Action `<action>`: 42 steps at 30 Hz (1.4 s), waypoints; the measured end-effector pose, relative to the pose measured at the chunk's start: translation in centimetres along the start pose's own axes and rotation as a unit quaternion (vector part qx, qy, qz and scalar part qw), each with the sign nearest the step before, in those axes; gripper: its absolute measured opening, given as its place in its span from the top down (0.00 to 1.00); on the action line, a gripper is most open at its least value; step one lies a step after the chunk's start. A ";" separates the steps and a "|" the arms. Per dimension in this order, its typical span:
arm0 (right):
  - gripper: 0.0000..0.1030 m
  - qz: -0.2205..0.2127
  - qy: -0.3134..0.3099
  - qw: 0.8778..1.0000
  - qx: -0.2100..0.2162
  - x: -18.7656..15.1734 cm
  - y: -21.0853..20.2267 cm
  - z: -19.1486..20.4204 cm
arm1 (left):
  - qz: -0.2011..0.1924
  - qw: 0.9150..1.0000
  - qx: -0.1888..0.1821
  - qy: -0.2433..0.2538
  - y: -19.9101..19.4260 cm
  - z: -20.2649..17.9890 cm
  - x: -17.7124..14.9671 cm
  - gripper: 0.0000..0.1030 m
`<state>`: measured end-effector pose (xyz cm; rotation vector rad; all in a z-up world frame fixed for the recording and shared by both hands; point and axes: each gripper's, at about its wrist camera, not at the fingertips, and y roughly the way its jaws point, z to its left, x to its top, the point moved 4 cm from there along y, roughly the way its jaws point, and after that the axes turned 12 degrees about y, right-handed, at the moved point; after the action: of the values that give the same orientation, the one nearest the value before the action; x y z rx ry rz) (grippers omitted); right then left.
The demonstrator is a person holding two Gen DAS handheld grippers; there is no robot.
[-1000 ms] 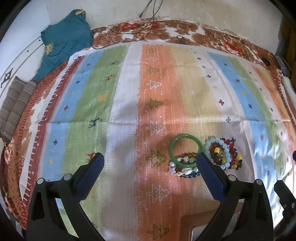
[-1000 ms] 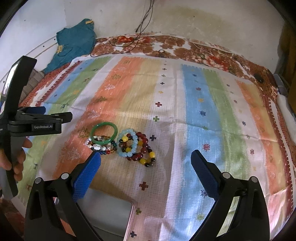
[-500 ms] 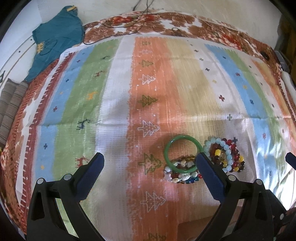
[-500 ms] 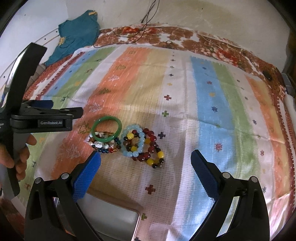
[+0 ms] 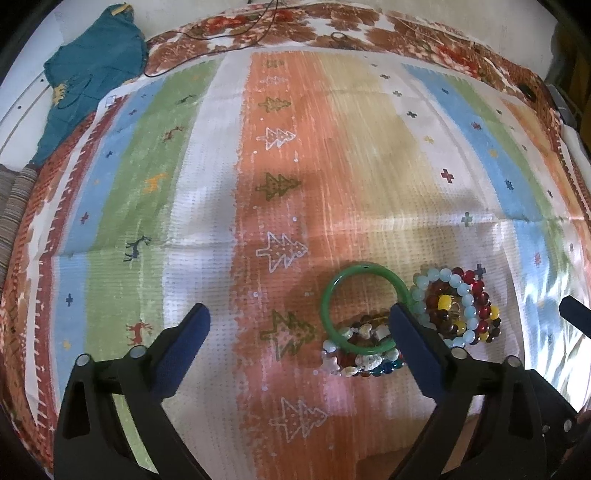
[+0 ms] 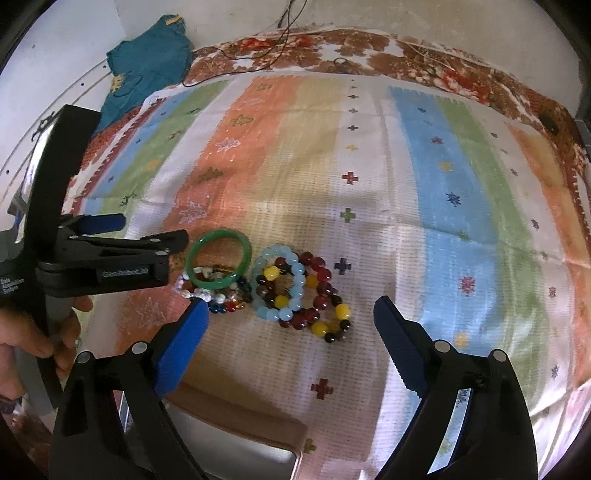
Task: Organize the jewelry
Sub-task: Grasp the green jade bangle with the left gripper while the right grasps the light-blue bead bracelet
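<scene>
A green bangle [image 5: 334,291] [image 6: 242,248] lies on the striped cloth, partly over a mixed bead bracelet [image 5: 364,362] [image 6: 218,297]. Right of it lies a pile of bead bracelets [image 5: 461,306] [image 6: 295,291] in pale blue, dark red and yellow. My left gripper [image 5: 299,319] is open and empty, its right finger just in front of the bangle; it also shows in the right wrist view [image 6: 122,240] at the left of the bangle. My right gripper [image 6: 288,317] is open and empty, straddling the bead pile from the near side.
A silver tray [image 6: 240,446] sits at the near edge under my right gripper. The striped cloth [image 5: 184,184] covers a floral bedspread [image 6: 406,62]. A teal garment [image 5: 92,66] and cables [image 6: 280,29] lie at the far left and back.
Both grippers have moved forward and down toward the bracelets, which now appear larger and closer. The left gripper's right finger now sits right by the bangle. Nothing was picked up.
</scene>
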<state>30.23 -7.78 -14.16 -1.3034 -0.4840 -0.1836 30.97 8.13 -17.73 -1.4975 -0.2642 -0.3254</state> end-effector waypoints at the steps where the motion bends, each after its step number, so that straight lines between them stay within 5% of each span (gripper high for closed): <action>1: 0.16 0.004 0.001 1.000 0.004 0.0 0.2 0.1 | 0.002 1.000 -0.002 0.001 0.2 0.0 0.0 0.13; 17: 0.40 0.055 0.021 0.998 0.031 0.1 3.3 0.1 | 0.022 0.999 -0.029 0.007 2.8 -0.1 0.5 0.39; 27: 0.53 0.082 0.036 0.995 0.038 0.4 4.9 -0.4 | 0.028 0.999 -0.042 0.020 3.9 -1.1 0.9 0.46; 38: 0.54 0.094 0.047 0.994 0.037 0.7 6.5 -0.6 | 0.039 0.998 -0.049 0.015 4.9 -0.3 0.6 0.56; 42: 0.66 0.100 0.051 0.993 0.037 0.7 6.9 -0.8 | 0.040 0.998 -0.051 0.012 5.2 0.0 0.6 0.59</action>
<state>33.79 -6.61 -20.02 -1.2538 -0.2696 -0.0643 33.46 8.31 -22.36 -1.5985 -0.1691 -0.2965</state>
